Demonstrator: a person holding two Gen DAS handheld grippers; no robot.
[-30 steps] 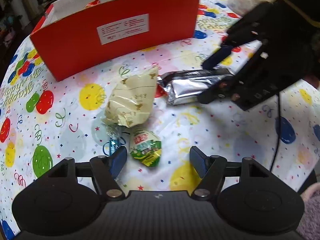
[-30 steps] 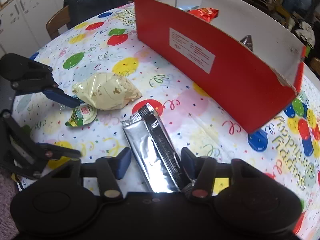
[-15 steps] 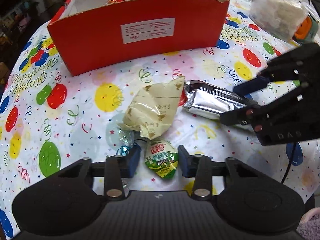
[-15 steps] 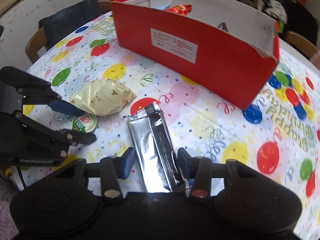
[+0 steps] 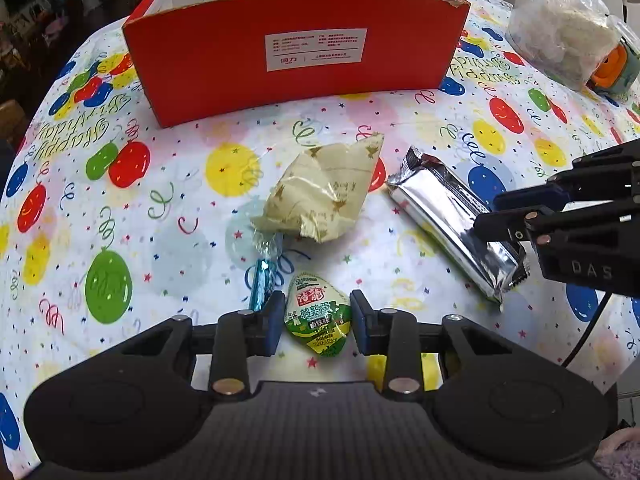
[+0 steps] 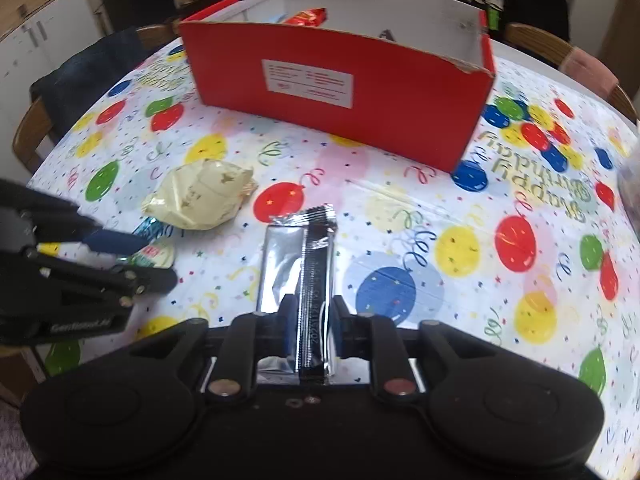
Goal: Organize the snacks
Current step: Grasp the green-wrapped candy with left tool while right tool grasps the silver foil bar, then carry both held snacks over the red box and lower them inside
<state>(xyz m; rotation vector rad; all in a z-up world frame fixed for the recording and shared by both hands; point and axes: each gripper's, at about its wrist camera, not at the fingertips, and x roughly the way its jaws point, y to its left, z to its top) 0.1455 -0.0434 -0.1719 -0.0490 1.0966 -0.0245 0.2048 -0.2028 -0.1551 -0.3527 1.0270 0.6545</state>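
Two handheld claws angle steeply down over a desk [image 5: 168, 216] covered in a balloon-print birthday cloth. The left claw [image 5: 316, 316], low at the near edge, has its jaws drawn in narrow around a green egg-shaped snack packet [image 5: 318, 320], blue pads flanking it on both sides and apparently touching it. The right claw [image 6: 310, 326], whose jaws have just been closing, is clamped on the near end of a silver foil bar [image 6: 298, 256], which points away toward the red cardboard box [image 5: 296, 56]. A cream crinkled bag [image 5: 324, 192] lies between the two snacks, with a blue-wrapped candy [image 5: 262, 280] just beside the left pad. The box stands at the far side, a red packet [image 6: 306, 17] showing inside.
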